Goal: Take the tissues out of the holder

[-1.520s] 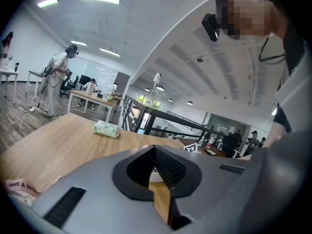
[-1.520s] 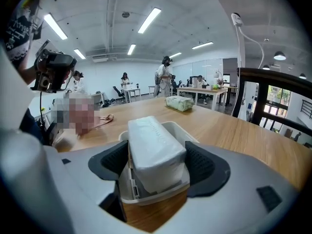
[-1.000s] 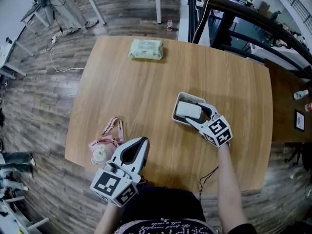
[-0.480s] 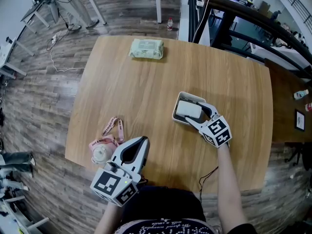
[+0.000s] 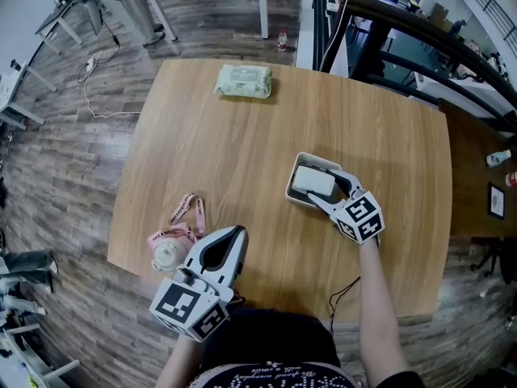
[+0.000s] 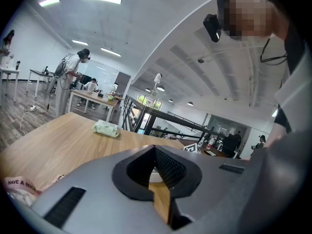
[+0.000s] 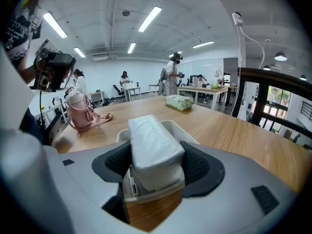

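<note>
A white tissue pack [image 5: 312, 183] lies in a white open-top holder [image 5: 320, 162] right of the table's middle. My right gripper [image 5: 329, 191] reaches in from the near right, its jaws on either side of the pack. In the right gripper view both pads press the flanks of the tissue pack [image 7: 153, 140], whose near end stands above the holder's rim [image 7: 191, 131]; that gripper [image 7: 156, 161] is shut on it. My left gripper [image 5: 238, 234] hovers at the table's near edge, shut and holding nothing, with its tips [image 6: 154, 148] meeting.
A pink bottle with a strap [image 5: 168, 251] sits just left of the left gripper. A green wipes pack [image 5: 242, 81] lies at the table's far edge. A thin cable [image 5: 343, 294] trails off the near edge. A black railing [image 5: 404, 23] runs behind the table's right side.
</note>
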Available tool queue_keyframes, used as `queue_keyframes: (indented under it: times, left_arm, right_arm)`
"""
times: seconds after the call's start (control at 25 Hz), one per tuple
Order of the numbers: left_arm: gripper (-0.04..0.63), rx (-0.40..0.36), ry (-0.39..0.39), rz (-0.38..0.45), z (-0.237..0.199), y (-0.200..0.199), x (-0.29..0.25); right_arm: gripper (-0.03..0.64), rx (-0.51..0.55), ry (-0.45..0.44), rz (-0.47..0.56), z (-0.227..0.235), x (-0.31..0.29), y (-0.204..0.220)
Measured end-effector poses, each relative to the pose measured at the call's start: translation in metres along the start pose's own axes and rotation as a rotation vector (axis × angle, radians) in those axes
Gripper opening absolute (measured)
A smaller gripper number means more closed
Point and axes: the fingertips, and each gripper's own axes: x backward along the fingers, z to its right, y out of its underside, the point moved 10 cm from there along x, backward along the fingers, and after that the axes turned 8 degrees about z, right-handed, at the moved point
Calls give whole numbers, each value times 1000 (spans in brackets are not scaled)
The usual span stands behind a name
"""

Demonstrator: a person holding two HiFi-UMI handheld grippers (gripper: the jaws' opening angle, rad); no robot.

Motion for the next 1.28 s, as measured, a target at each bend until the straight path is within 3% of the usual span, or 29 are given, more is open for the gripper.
queue_keyframes:
  times: [0.52, 1.28]
  left_arm:
    - [5, 8, -9, 0, -4, 5, 5]
    - [5, -8, 22, 59, 3, -2, 18]
  right_arm:
    - [308, 8, 60, -23, -9, -4, 0]
    - [307, -50, 171, 150, -15, 36, -40]
